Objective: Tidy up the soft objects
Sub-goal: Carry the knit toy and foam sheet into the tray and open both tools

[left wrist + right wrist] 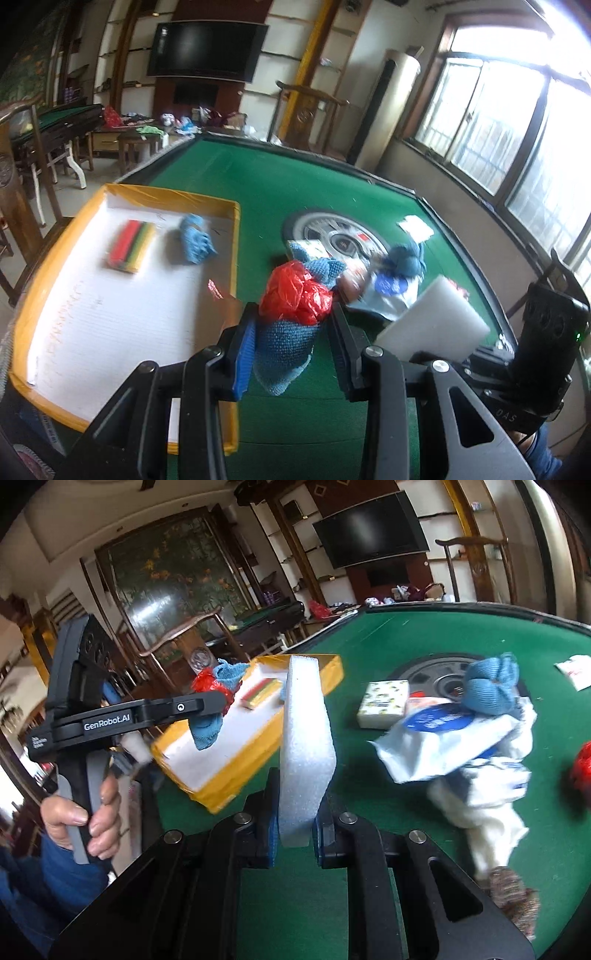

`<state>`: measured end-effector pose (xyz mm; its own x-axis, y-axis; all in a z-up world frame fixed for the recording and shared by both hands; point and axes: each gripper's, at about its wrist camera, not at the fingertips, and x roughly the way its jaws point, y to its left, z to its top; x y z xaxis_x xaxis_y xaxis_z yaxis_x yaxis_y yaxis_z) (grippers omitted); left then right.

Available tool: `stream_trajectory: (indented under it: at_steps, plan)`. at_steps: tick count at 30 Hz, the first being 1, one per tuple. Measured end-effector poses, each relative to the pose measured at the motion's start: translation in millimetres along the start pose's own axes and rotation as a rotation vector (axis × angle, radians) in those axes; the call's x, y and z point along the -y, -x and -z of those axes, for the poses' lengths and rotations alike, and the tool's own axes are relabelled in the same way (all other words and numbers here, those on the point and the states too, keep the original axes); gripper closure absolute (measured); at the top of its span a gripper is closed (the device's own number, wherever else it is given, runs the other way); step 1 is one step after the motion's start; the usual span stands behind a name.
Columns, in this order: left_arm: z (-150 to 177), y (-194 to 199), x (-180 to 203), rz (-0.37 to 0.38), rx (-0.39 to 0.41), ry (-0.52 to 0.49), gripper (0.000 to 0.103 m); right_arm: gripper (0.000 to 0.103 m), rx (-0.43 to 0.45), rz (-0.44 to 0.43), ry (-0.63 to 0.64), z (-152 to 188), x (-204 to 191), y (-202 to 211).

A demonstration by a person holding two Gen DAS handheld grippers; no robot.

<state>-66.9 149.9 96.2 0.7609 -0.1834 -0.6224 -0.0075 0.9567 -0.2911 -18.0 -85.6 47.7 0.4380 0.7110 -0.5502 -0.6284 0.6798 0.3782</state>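
Observation:
My left gripper (291,332) is shut on a blue knitted cloth (284,350) bundled with a crumpled red plastic bag (295,295), held above the green table just right of the yellow-rimmed tray (229,258). In the tray lie a striped sponge pack (131,245) and another blue cloth (195,240). My right gripper (295,834) is shut on an upright white foam slab (306,746). The right wrist view also shows the left gripper (218,705) with its blue cloth (207,731) over the tray (258,716).
On the green felt (388,635) lie a tissue pack (384,705), a knotted blue cloth (487,690), a white printed bag (461,746), a brown knitted piece (513,897) and a white packet (576,672). A hand (81,812) grips the left handle. Chairs stand behind the tray.

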Motion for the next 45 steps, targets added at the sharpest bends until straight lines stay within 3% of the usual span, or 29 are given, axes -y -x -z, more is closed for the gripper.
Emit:
stream_trajectory:
  at_steps: [12, 18, 31, 40, 45]
  plan:
    - [-6.1, 28.3, -72.6, -0.073, 0.073, 0.127, 0.066, 0.089, -0.04, -0.113, -0.002, -26.8, -52.6, -48.6]
    - [-5.3, 31.1, -115.8, -0.13, 0.077, 0.207, 0.066, 0.089, -0.111, -0.138, -0.011, -37.5, -70.9, -86.1]
    - [-14.3, -24.1, -160.0, -0.205, -0.063, 0.253, 0.066, 0.089, -0.336, -0.105, -0.02, -46.4, -95.2, -192.3]
    - [-16.2, -47.1, -167.0, -0.231, -0.133, 0.251, 0.066, 0.089, -0.376, -0.007, 0.006, -67.5, -95.5, -227.7]
    - [-17.0, -55.8, -168.7, -0.246, -0.155, 0.245, 0.066, 0.088, -0.406, -0.015, -0.028, -72.9, -83.4, -238.7]
